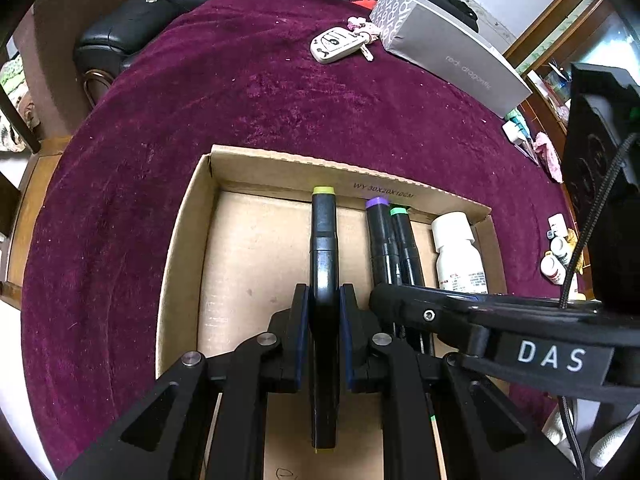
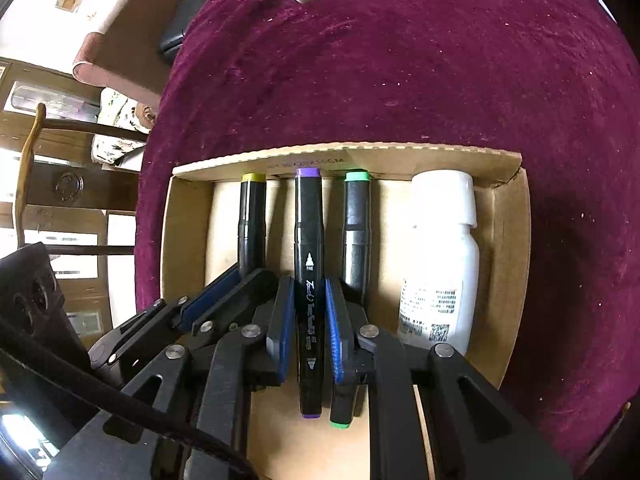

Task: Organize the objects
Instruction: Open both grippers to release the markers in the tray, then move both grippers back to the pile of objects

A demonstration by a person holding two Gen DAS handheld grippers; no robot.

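While the left gripper (image 1: 324,312) clamped the yellow-capped marker (image 1: 323,240), the right gripper (image 2: 308,320) gripped the purple-capped marker (image 2: 308,240), both inside the cardboard box (image 1: 180,240), caps toward its far wall.

Both wrist cameras look forward and down, close over the cardboard box (image 1: 188,216) on the bench (image 1: 160,120). They share its markers and bottle; the left view sits further left.

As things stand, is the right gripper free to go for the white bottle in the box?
Probably not yet. The right gripper is shut on the purple-capped marker, so it would have to release that first. The white bottle lies just beyond the green-capped marker, with nothing over it.
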